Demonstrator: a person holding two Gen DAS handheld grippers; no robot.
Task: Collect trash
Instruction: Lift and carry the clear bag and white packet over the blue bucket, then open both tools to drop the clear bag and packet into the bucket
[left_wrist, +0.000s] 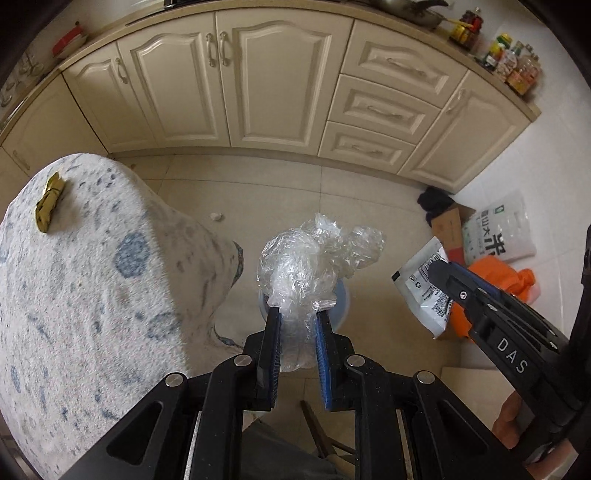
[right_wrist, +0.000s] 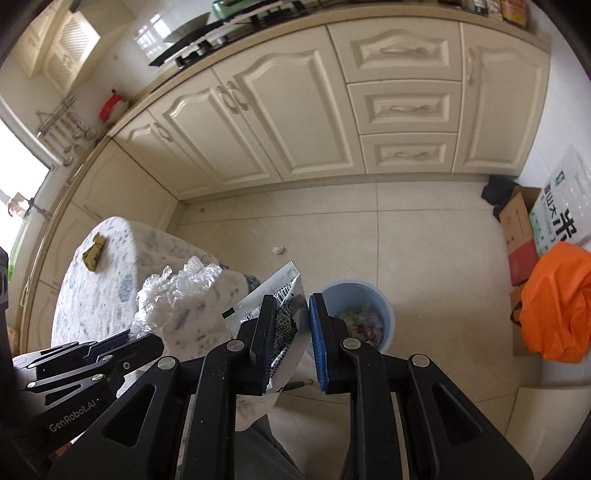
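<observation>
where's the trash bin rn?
The blue trash bin stands on the floor just right of the cloth-covered table; in the left wrist view it lies directly under the crumpled clear plastic.

Both wrist views downward, sharing bin.

Crumpled clear plastic film sits pinched in my left tongs; a silver printed foil packet in my right.

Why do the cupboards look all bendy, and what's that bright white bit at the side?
Left wrist view: the fisheye lens bows the cupboards and darkens the corners. Right wrist view: same bending, and the window is blown out by daylight.
</observation>
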